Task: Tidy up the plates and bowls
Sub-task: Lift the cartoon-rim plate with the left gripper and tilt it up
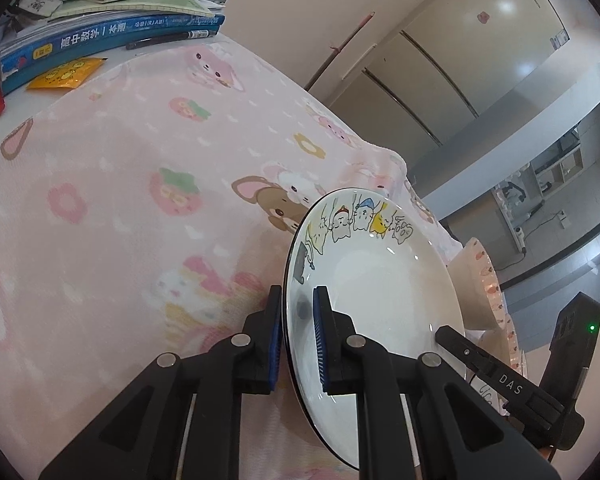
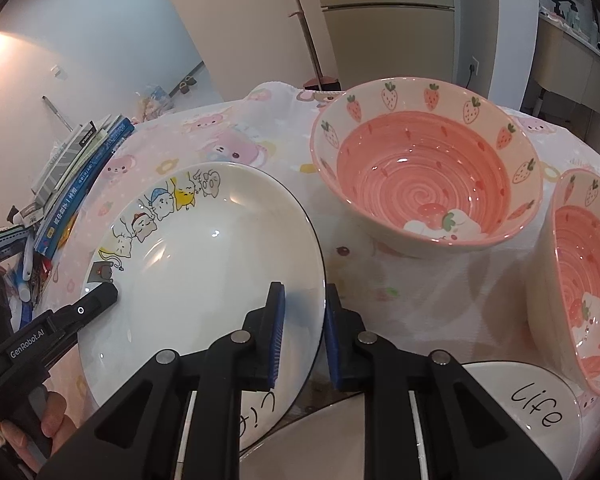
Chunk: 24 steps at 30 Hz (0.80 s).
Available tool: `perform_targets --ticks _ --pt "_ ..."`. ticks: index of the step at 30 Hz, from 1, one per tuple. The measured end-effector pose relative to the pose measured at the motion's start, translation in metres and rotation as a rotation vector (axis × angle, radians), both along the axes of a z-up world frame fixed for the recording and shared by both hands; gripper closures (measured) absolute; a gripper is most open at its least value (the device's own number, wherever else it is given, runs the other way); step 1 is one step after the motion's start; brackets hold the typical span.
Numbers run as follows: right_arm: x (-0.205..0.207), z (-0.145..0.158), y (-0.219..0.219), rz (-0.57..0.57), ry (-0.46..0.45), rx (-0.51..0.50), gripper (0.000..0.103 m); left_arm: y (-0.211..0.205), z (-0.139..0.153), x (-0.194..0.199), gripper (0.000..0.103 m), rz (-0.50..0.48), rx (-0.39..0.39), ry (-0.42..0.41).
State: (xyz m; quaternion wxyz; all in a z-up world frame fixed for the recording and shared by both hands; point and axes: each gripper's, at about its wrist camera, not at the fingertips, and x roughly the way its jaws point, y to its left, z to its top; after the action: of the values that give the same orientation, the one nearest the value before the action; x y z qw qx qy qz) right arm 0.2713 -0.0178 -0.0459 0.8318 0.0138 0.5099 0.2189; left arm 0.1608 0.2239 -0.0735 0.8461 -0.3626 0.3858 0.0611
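A white plate with cartoon cats (image 2: pixel 204 264) is held at two sides of its rim over the pink cloth. My right gripper (image 2: pixel 305 292) is shut on its right rim, blue pads on both faces. My left gripper (image 1: pixel 298 296) is shut on the opposite rim, and its black finger (image 2: pixel 100 298) shows at the plate's left in the right wrist view. In the left wrist view the plate (image 1: pixel 380 280) stands steeply tilted, with the right gripper (image 1: pixel 448 334) at its far edge. Two pink strawberry bowls, one at the back (image 2: pixel 424 168) and one on the right (image 2: pixel 580 280), sit right of the plate.
A white plate lettered "life" (image 2: pixel 512 384) lies at the near edge, partly under the held plate. A stack of books (image 1: pixel 112 20) and an orange packet (image 1: pixel 66 74) sit at the table's far side. A person's hand (image 2: pixel 52 416) holds the left gripper. A fridge (image 1: pixel 480 60) stands beyond the table.
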Motion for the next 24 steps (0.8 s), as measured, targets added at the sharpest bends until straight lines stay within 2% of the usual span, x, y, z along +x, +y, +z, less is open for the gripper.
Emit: perform_targets --ticks 4,9,14,18,24 --pt "-0.001 0.0 0.0 0.004 -0.007 -0.016 0.085 -0.003 0.001 -0.001 0.089 0.008 0.024 0.003" --pt "-0.001 0.0 0.001 0.008 -0.005 -0.017 0.085 -0.011 0.007 0.001 0.089 0.0 0.118 0.025" --pt "-0.005 0.003 0.0 0.031 -0.008 0.006 0.087 -0.01 0.013 -0.003 0.089 0.022 0.149 0.008" --pt "-0.011 0.011 0.003 0.038 -0.029 0.008 0.087 -0.004 0.022 -0.011 0.089 0.038 0.135 -0.038" --pt "-0.017 0.018 0.004 0.026 -0.032 0.012 0.087 -0.002 0.029 -0.014 0.089 0.053 0.13 -0.046"
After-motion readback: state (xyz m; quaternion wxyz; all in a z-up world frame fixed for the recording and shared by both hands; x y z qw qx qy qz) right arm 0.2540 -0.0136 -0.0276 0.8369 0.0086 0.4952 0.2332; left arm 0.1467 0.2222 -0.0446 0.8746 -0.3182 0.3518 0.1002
